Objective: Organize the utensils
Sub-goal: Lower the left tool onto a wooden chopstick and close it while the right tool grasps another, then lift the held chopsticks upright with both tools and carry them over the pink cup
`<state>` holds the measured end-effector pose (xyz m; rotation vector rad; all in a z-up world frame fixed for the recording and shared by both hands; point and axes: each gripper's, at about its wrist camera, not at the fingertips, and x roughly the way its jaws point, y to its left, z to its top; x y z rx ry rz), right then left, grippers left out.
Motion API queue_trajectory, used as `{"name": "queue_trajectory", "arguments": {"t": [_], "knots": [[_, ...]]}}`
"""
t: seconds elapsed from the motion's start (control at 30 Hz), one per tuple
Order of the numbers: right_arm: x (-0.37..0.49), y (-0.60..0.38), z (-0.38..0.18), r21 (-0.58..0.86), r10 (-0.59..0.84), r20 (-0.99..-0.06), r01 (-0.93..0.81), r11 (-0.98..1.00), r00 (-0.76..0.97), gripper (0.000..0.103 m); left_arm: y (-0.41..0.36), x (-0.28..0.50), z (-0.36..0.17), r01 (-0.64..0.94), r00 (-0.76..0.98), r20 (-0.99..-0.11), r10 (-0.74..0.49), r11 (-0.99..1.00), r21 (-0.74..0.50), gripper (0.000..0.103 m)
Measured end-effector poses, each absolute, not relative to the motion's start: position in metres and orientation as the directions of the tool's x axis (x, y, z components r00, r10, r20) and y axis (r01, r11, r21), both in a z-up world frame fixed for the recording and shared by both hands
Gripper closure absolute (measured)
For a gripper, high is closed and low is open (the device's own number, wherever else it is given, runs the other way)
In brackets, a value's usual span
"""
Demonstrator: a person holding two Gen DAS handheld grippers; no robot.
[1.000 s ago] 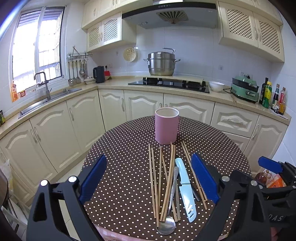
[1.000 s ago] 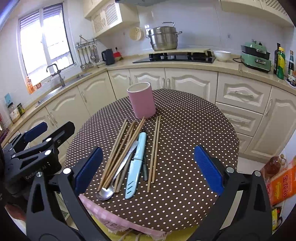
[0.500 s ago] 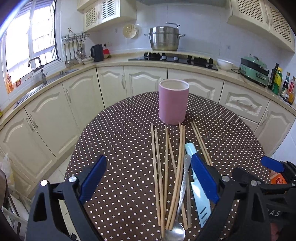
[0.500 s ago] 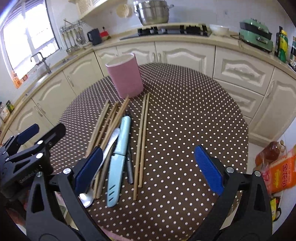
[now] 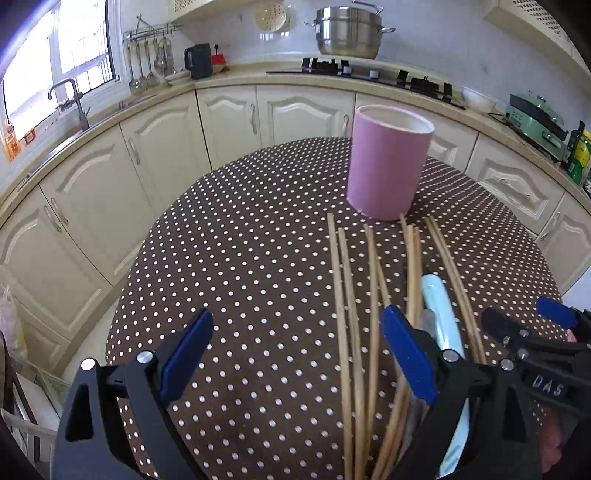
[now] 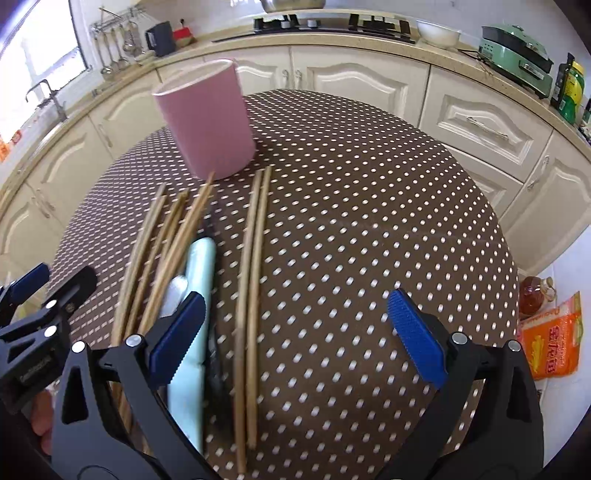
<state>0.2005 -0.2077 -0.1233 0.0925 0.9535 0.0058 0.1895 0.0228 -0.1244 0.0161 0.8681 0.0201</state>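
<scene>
A pink cylinder holder [image 5: 388, 166] [image 6: 208, 122] stands upright at the far side of the round dotted table [image 5: 258, 258] [image 6: 369, 206]. In front of it lie several wooden chopsticks [image 5: 345, 306] [image 6: 253, 280], a pale blue knife [image 5: 441, 314] [image 6: 195, 291], a metal spoon [image 6: 173, 295] and a dark utensil [image 6: 216, 365]. My left gripper [image 5: 295, 354] is open low over the table, its right finger above the chopsticks. My right gripper [image 6: 295, 332] is open too, with the rightmost chopstick pair between its fingers and its left finger over the knife.
Cream cabinets and a countertop curve around the table, with a sink at left and a hob with a steel pot [image 5: 349, 35] behind. A green appliance [image 6: 515, 51] and bottles stand at right. An orange bag [image 6: 554, 339] and a bottle [image 6: 532, 295] sit on the floor.
Both grippers have moved forward and down toward the utensils, so holder and chopsticks look larger. Both stay open and nothing has been picked up.
</scene>
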Motion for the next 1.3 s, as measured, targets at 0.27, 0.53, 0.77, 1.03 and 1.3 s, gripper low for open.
{"name": "queue_trajectory", "arguments": {"t": [0.27,0.53,0.77,1.03,1.3], "knots": [[0.235,-0.216,-0.141,0.044,-0.013,-0.848,0.095,0.994,0.530,0.006,0.032,0.217,-0.141,-0.028,0.593,-0.805,0.026,1.000,0.011,0.013],[0.257,-0.211,-0.148,0.036,-0.007,-0.858,0.074,0.997,0.513,0.006,0.037,0.237,-0.155,-0.038,0.550,-0.835,0.025,0.999,0.005,0.013],[0.275,-0.208,-0.151,0.000,-0.047,-0.852,0.090,0.996,0.521,0.006,0.036,0.255,-0.161,-0.031,0.524,-0.852,0.020,1.000,0.004,0.013],[0.284,-0.201,-0.147,-0.002,-0.037,-0.828,0.062,0.998,0.559,0.026,0.032,0.281,-0.163,-0.069,0.521,-0.851,0.060,0.997,0.028,0.014],[0.271,-0.192,-0.142,0.047,0.042,-0.805,-0.007,0.999,0.592,0.096,0.033,0.298,-0.160,-0.072,0.574,-0.818,0.038,0.997,-0.003,0.097]]}}
